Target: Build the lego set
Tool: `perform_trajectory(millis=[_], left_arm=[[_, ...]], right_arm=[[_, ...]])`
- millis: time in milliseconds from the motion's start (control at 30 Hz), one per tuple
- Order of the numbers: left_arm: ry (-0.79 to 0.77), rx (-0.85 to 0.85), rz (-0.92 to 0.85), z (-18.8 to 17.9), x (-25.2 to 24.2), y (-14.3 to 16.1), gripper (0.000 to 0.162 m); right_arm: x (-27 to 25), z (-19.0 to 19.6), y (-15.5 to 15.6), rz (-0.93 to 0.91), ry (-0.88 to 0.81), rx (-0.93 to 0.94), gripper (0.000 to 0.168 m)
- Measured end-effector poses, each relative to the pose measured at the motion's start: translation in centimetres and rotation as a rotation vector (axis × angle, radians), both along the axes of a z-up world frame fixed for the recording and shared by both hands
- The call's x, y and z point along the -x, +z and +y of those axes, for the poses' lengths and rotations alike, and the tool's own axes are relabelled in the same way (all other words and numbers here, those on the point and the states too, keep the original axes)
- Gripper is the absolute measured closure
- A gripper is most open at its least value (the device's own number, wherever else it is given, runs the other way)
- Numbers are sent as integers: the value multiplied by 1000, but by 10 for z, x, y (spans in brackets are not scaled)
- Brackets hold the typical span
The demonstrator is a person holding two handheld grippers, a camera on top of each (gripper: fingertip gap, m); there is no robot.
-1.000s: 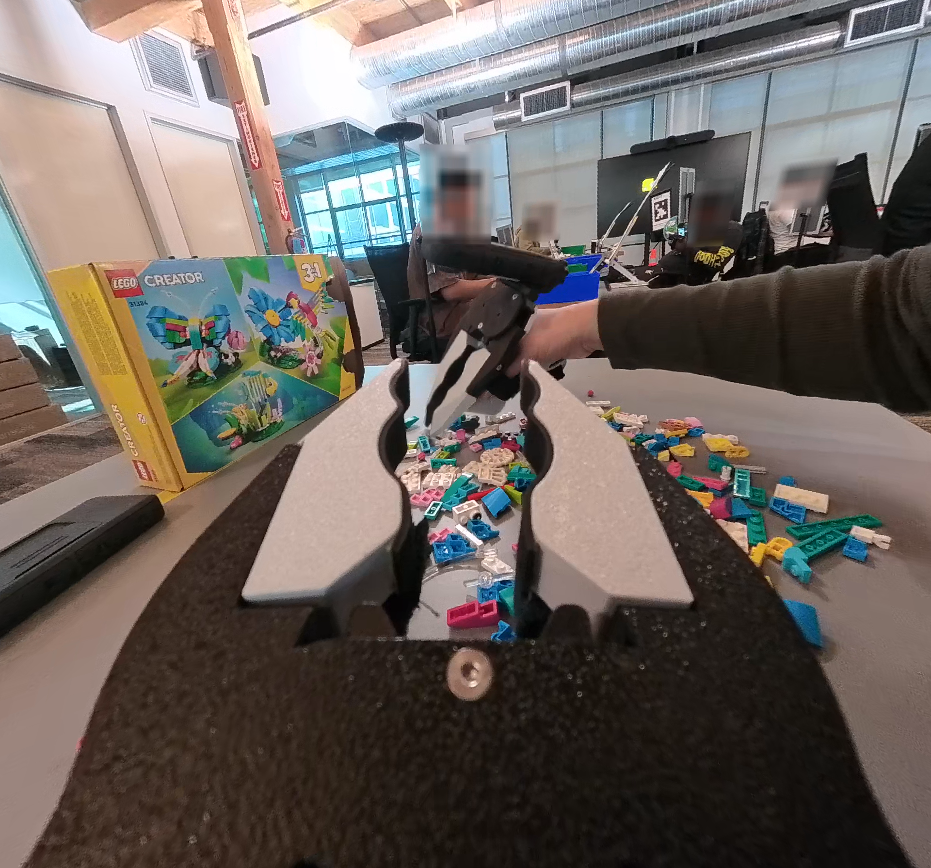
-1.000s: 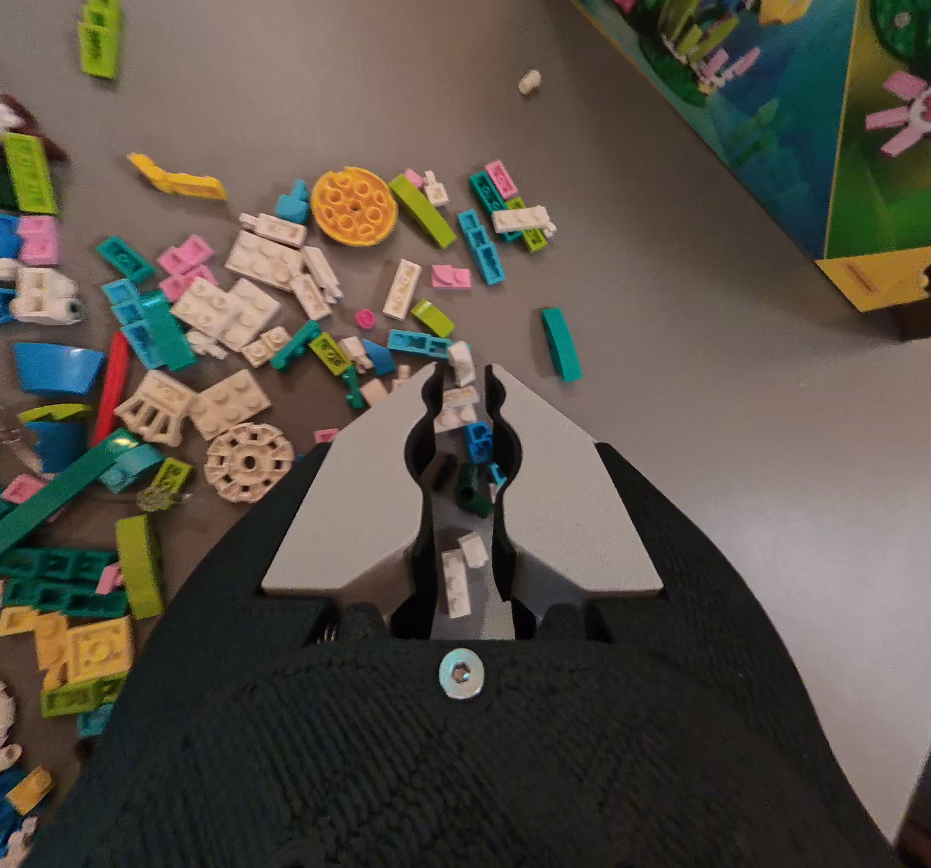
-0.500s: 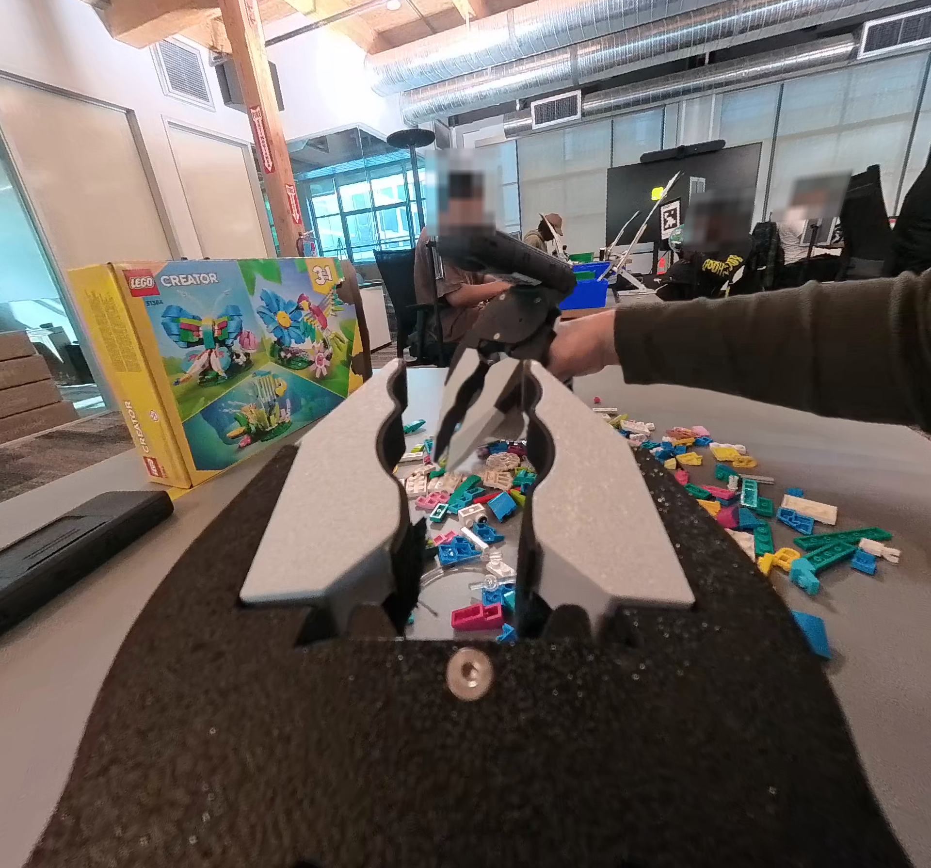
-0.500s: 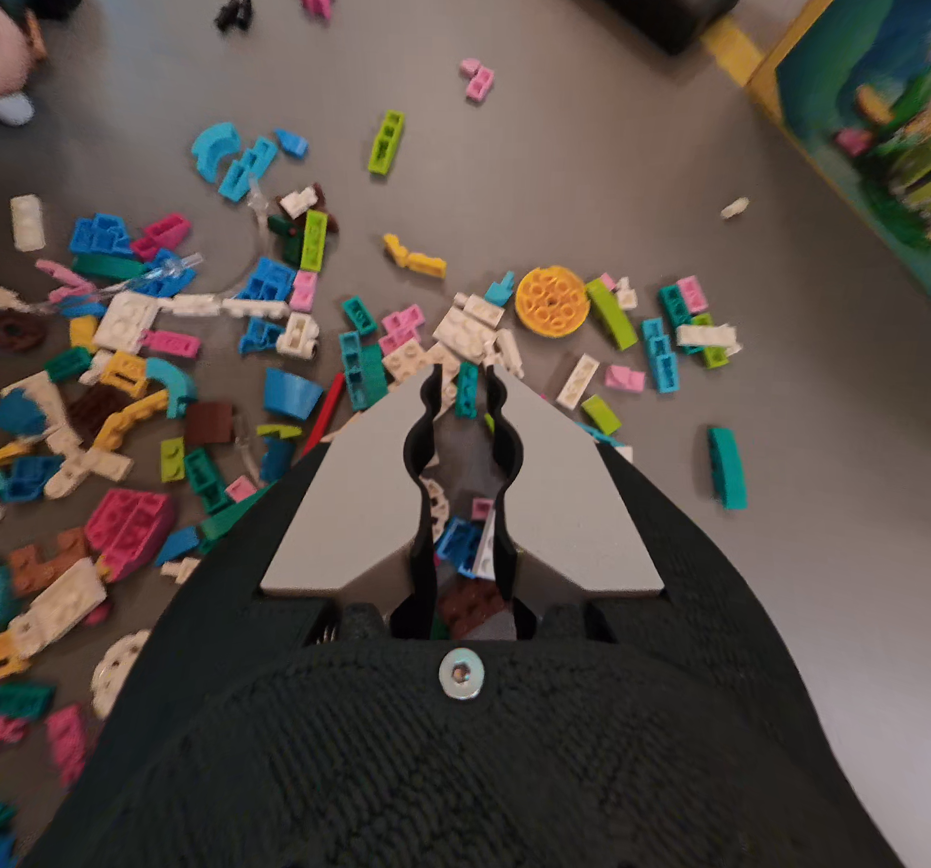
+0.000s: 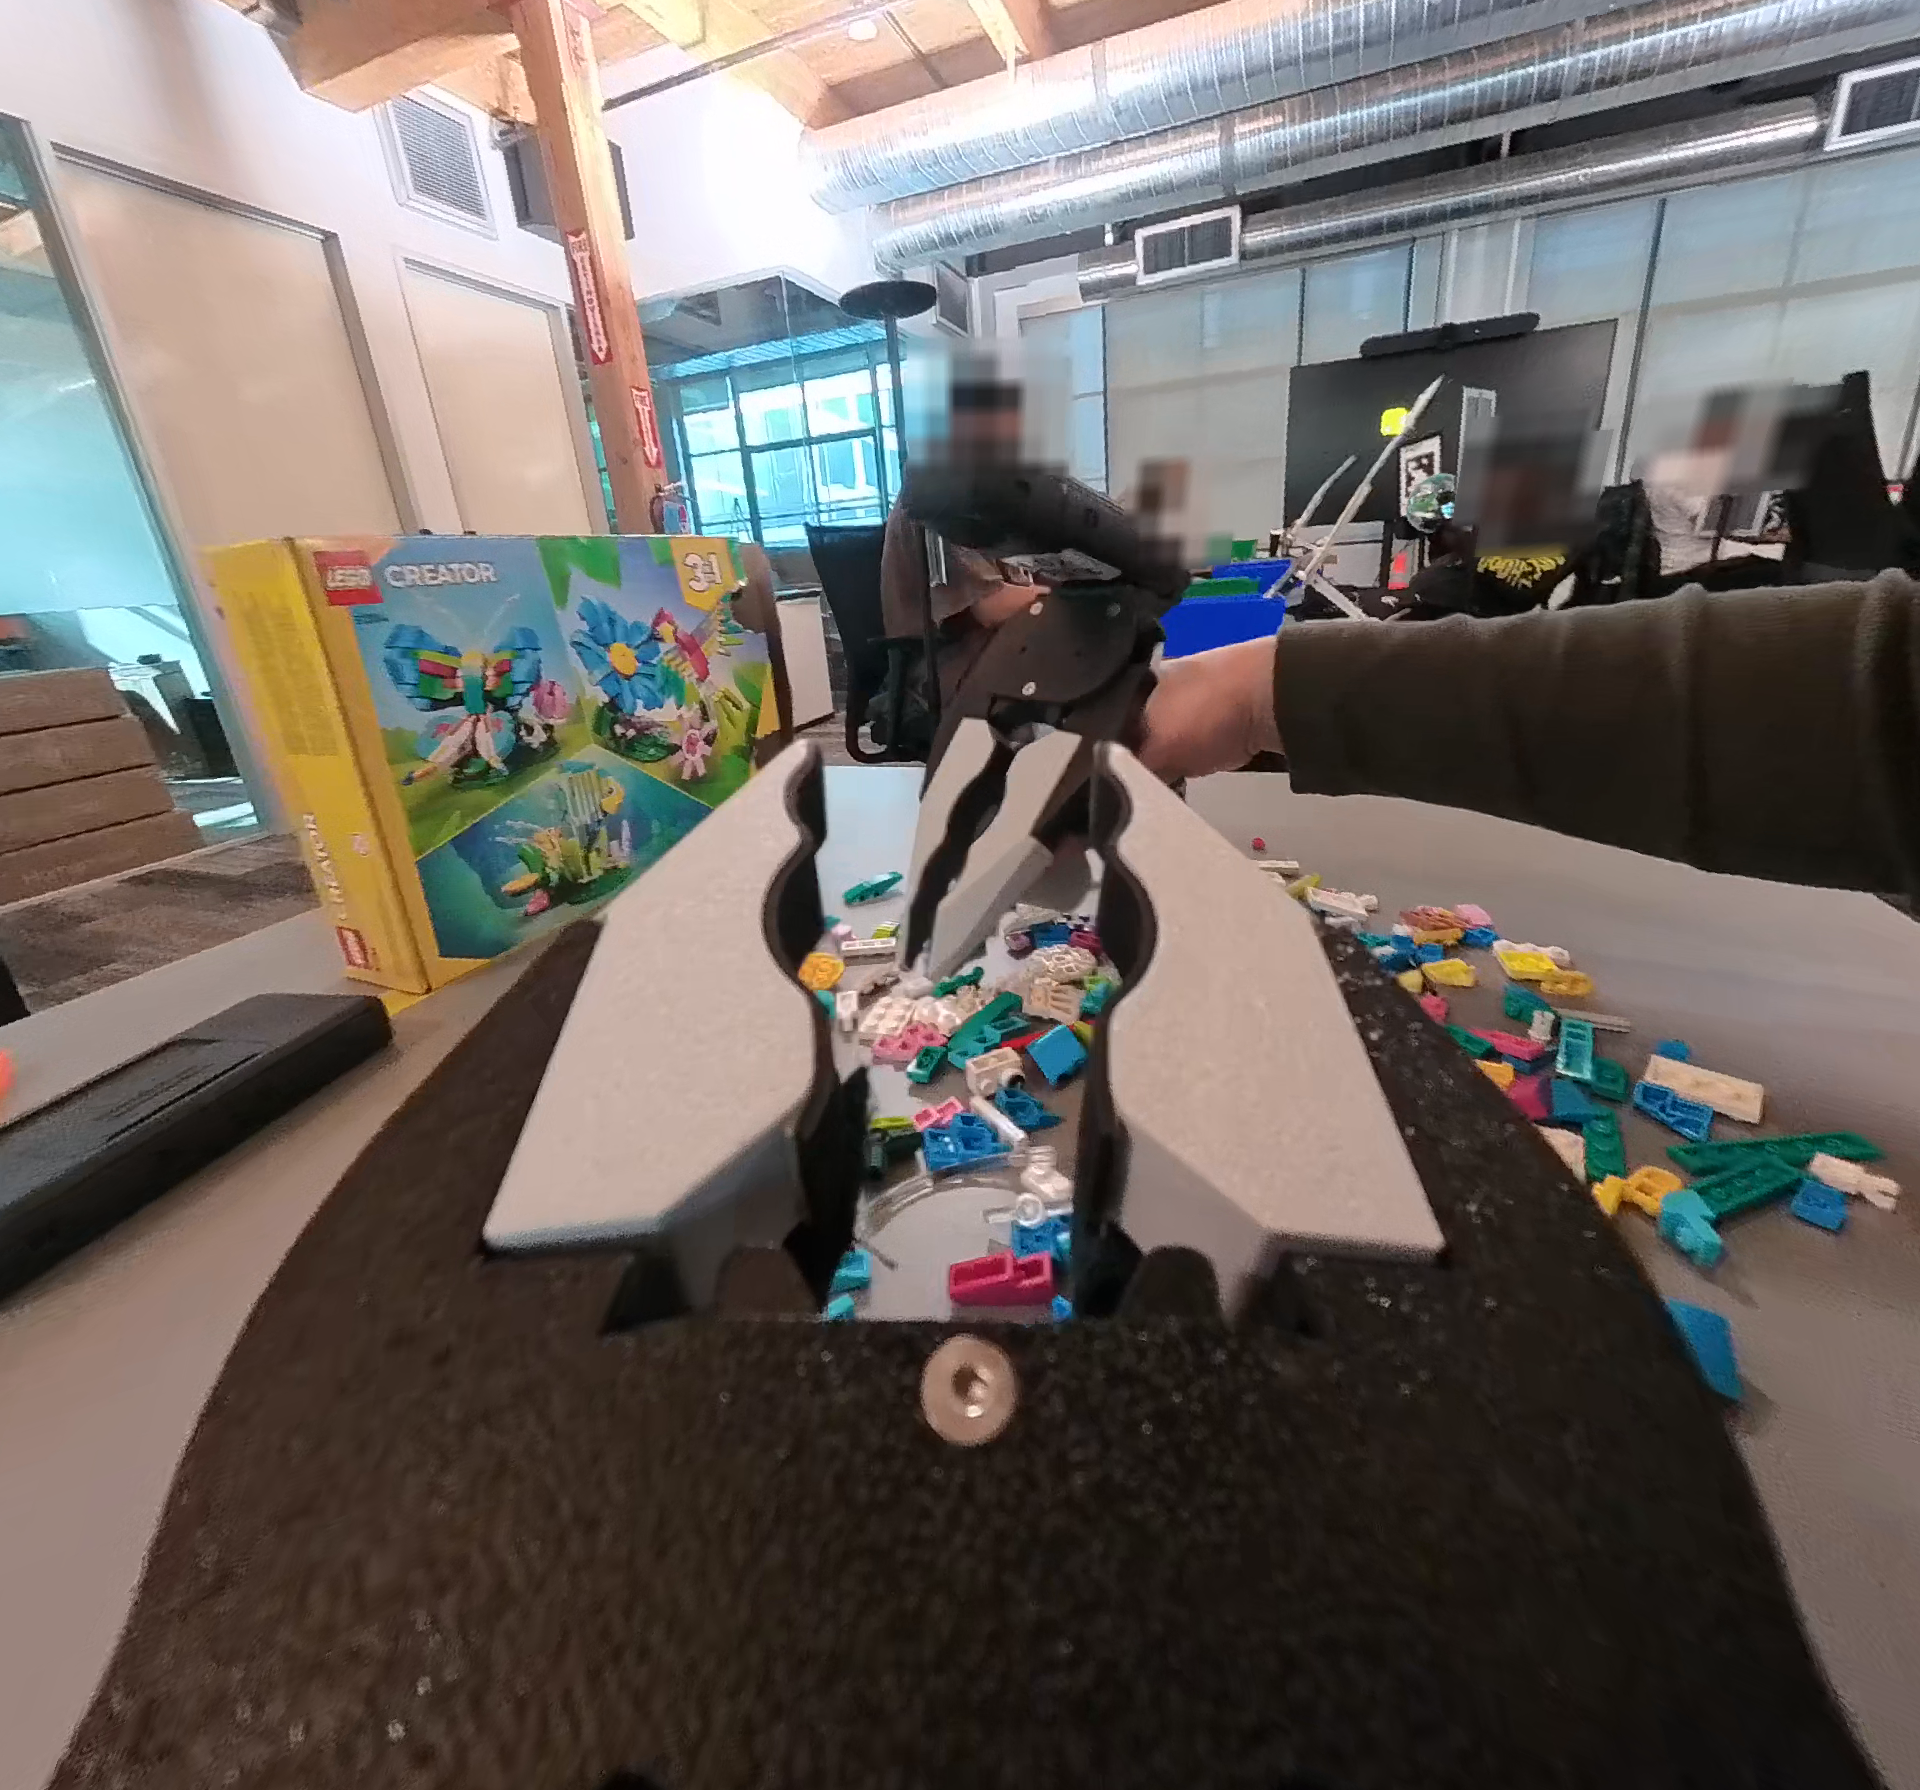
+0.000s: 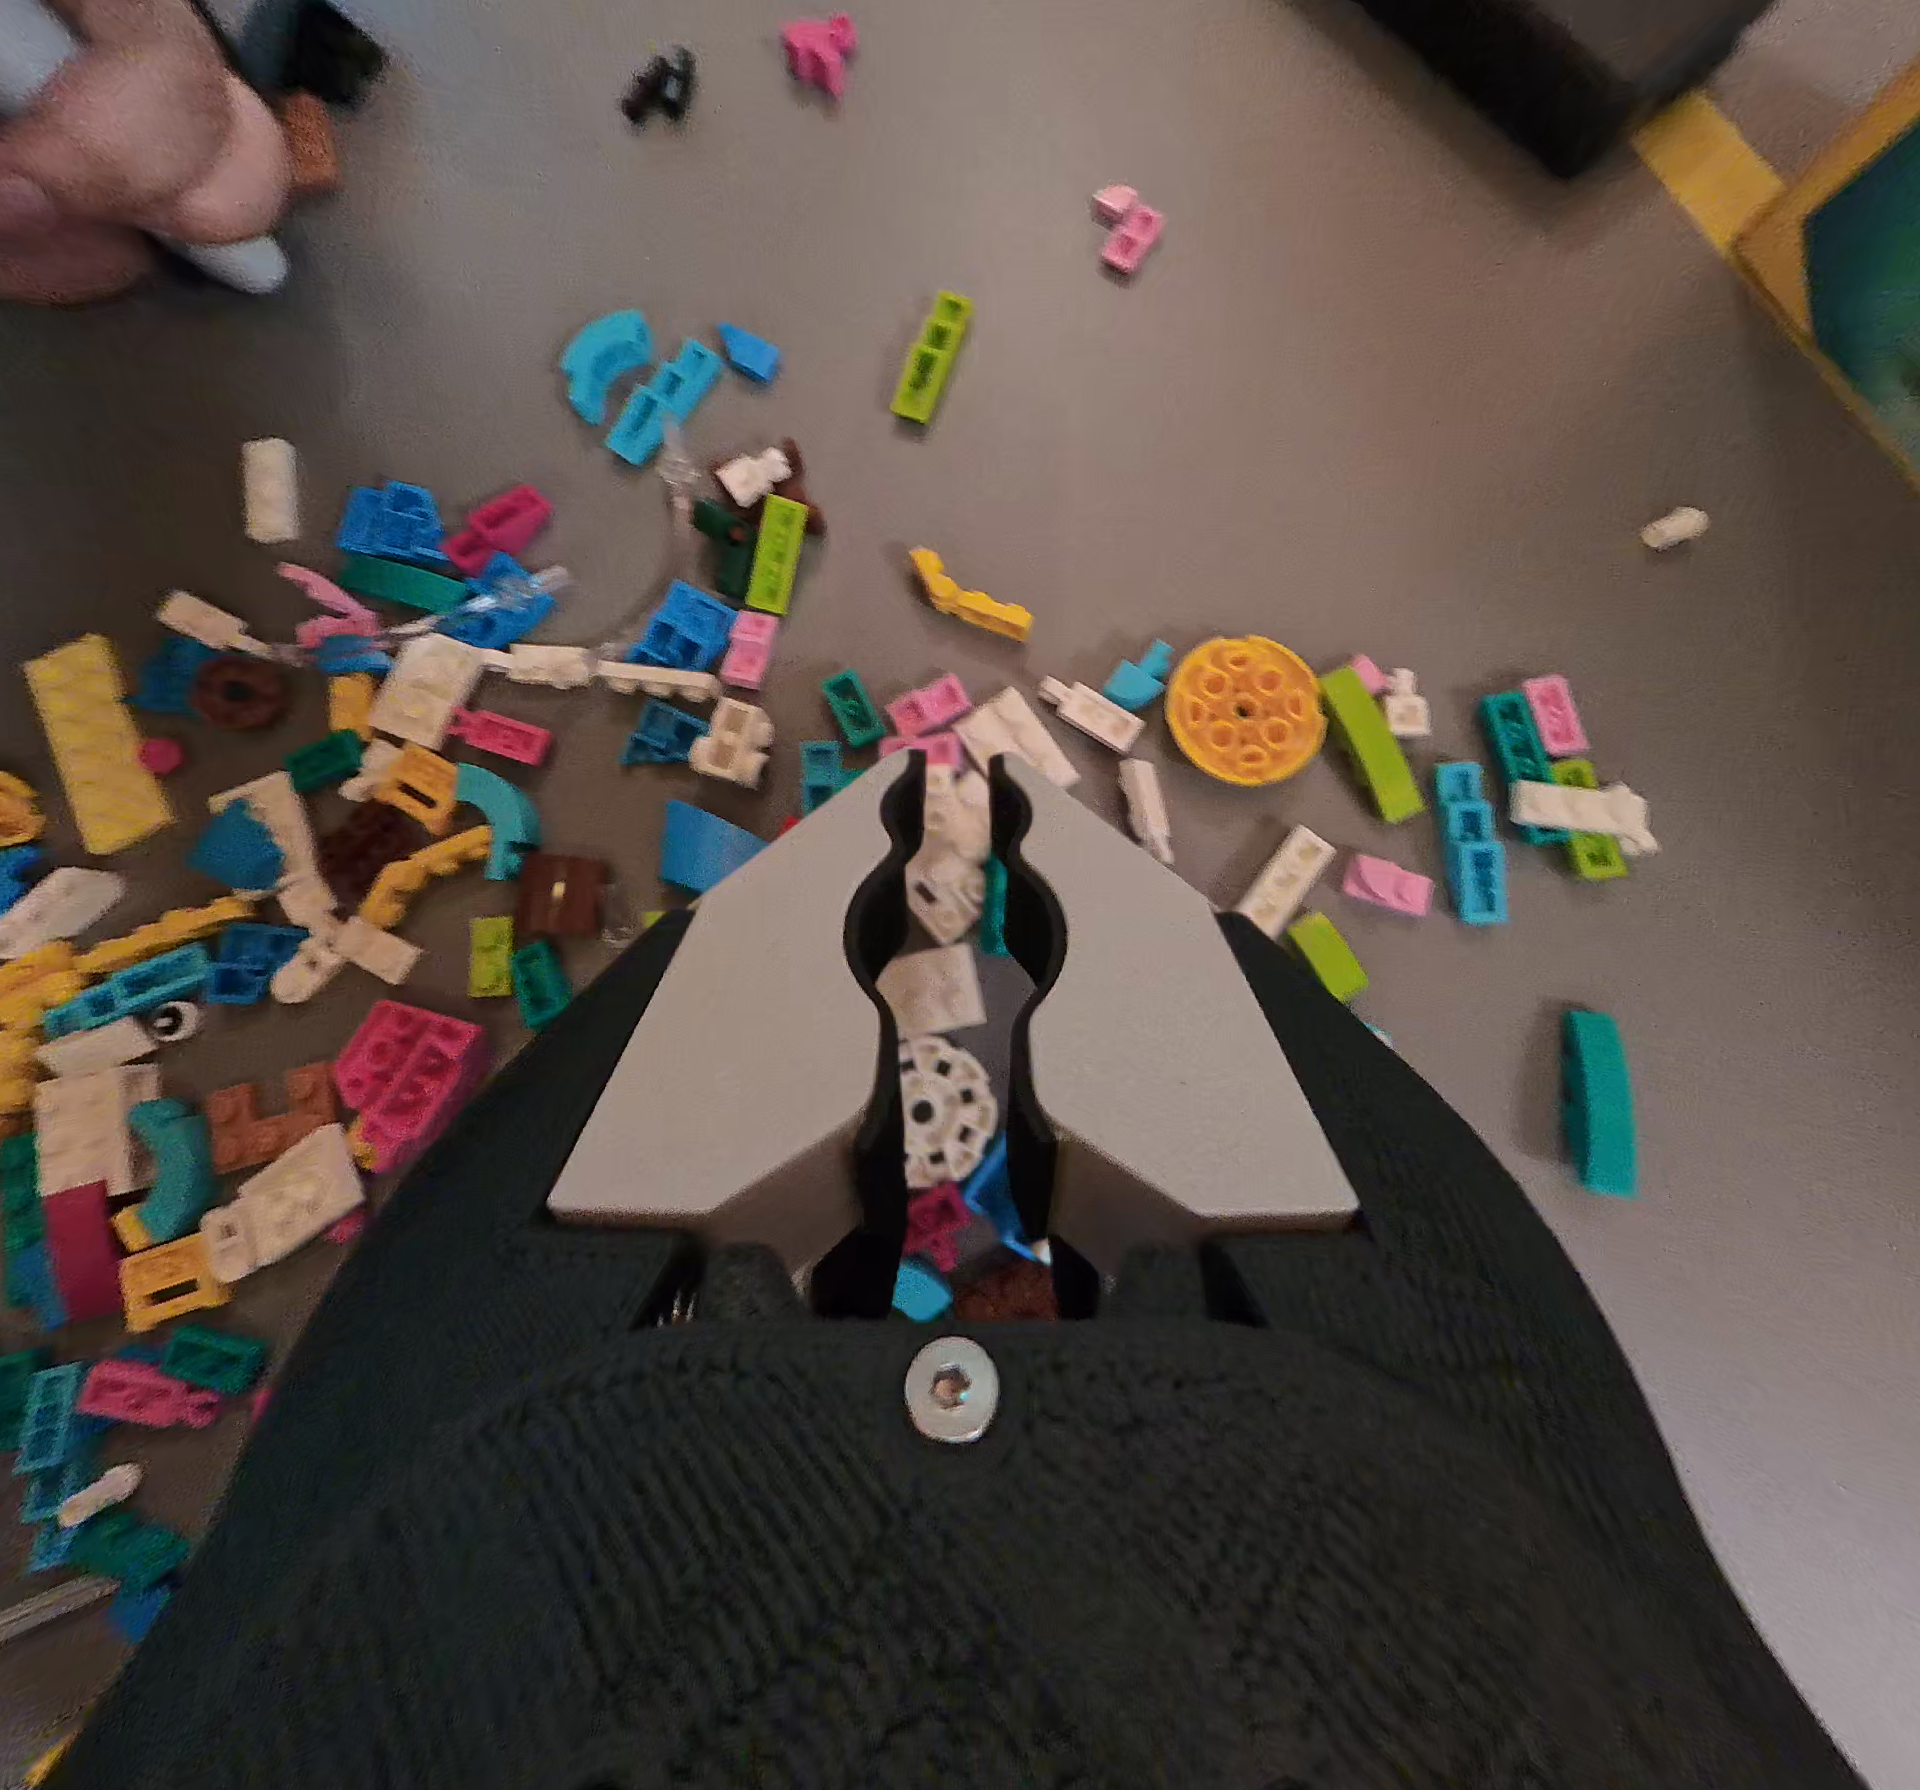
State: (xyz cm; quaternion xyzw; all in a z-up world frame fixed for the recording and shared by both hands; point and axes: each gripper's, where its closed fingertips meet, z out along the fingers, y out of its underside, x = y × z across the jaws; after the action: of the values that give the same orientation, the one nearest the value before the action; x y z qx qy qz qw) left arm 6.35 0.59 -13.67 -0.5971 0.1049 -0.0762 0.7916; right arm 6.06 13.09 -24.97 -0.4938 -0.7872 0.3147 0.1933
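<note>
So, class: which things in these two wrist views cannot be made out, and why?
- Left wrist view: bricks under the left gripper, hidden by its black body.
- Right wrist view: white plates between the right gripper fingers; gripped or lying beneath, unclear.
- Right wrist view: small black piece, blurred.
- Right wrist view: yellow cardboard box, cut off.

Bright overhead daylight; fisheye-bent edges; right wrist view blurred, perhaps motion.

Printed lettering on yellow box [image 5: 488, 732]
</note>
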Motion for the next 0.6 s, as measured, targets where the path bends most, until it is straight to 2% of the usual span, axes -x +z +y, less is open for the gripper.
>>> perform_trajectory(millis=[100, 200, 333, 467, 600], left_arm=[[112, -112, 22, -13, 15, 17, 120], [165, -138, 54, -16, 18, 20, 120], [208, -121, -35, -15, 36, 19, 119], [218, -106, -135, -15, 52, 17, 119], [253, -132, -174, -18, 61, 21, 105]], right_arm=[[0, -16, -4, -27, 65, 16, 164], [8, -11, -14, -29, 37, -84, 160], [22, -36, 2, 101, 66, -32, 160], [21, -65, -3, 90, 144, 5, 157], [31, -57, -14, 104, 69, -103, 160]])
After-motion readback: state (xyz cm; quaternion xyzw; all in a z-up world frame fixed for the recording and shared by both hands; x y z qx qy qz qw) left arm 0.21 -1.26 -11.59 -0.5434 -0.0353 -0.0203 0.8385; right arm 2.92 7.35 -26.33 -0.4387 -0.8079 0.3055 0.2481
